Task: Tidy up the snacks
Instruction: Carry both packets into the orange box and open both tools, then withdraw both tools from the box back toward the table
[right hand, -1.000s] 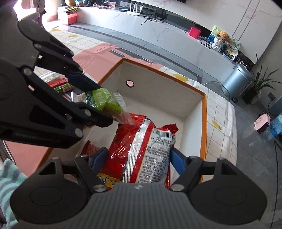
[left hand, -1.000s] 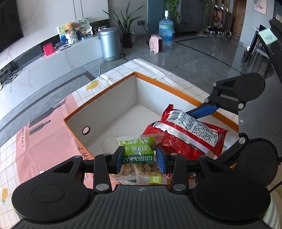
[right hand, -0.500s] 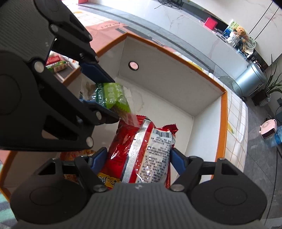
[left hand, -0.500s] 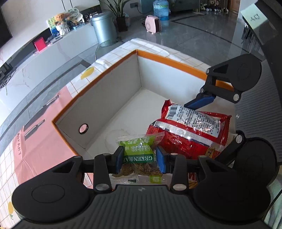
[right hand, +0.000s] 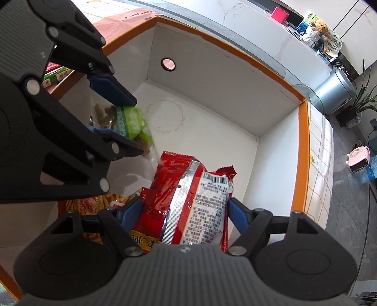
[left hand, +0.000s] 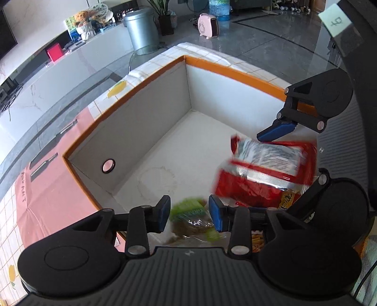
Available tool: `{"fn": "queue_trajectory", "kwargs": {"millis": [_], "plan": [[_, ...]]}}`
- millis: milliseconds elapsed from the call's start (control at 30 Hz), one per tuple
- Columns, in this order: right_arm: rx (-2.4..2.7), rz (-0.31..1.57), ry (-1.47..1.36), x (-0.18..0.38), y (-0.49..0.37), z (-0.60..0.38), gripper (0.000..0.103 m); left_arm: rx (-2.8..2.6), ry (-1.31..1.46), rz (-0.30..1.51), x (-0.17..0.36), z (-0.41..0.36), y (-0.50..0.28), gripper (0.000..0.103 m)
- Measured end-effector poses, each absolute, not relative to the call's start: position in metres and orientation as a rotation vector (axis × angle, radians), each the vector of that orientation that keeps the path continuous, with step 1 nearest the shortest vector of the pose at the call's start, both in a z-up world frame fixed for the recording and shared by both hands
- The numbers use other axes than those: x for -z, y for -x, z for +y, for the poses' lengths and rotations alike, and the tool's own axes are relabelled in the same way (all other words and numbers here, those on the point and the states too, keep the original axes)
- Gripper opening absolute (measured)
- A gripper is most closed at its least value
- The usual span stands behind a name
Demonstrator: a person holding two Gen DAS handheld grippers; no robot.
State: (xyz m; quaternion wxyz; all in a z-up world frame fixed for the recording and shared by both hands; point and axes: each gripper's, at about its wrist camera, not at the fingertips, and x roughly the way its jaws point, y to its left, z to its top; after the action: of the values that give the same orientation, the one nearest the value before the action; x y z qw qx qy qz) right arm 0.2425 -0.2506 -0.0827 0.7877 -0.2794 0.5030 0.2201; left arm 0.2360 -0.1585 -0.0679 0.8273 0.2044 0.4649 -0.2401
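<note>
Orange-rimmed box (left hand: 231, 68) on tiled tablecloth (left hand: 238, 62); left hand-held gripper (left hand: 189, 215) released, right hand-held gripper (right hand: 185, 213) grasping red packet (right hand: 193, 200).

Glossy grey tile floor (left hand: 266, 44), daylight glare on it. Metal bin (left hand: 139, 30) is the landmark: long white marble console (left hand: 47, 77) runs left of it, potted plant (left hand: 162, 14) just right, then pink heater (left hand: 208, 24) and water jug (left hand: 218, 7). Red box (left hand: 54, 53) and teddy bear (left hand: 81, 18) on the console.
</note>
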Motion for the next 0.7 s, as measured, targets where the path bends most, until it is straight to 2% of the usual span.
{"fn": "queue_trajectory", "kwargs": {"millis": [67, 133, 467, 700], "plan": [[-0.475, 1.080, 0.601, 0.080, -0.240, -0.250, 0.079, 0.515, -0.428, 0.970, 0.063, -0.159, -0.234, 0.055], [-0.478, 1.092, 0.593, 0.077, -0.238, -0.249, 0.084, 0.514, -0.419, 0.948, 0.057, -0.159, -0.232, 0.059], [-0.422, 1.126, 0.555, 0.050, -0.227, -0.254, 0.086, 0.503, -0.414, 0.886, 0.027, -0.157, -0.211, 0.066], [-0.349, 1.073, 0.446, 0.022, -0.199, -0.263, 0.088, 0.452, -0.415, 0.843, 0.009, -0.141, -0.184, 0.067]]}}
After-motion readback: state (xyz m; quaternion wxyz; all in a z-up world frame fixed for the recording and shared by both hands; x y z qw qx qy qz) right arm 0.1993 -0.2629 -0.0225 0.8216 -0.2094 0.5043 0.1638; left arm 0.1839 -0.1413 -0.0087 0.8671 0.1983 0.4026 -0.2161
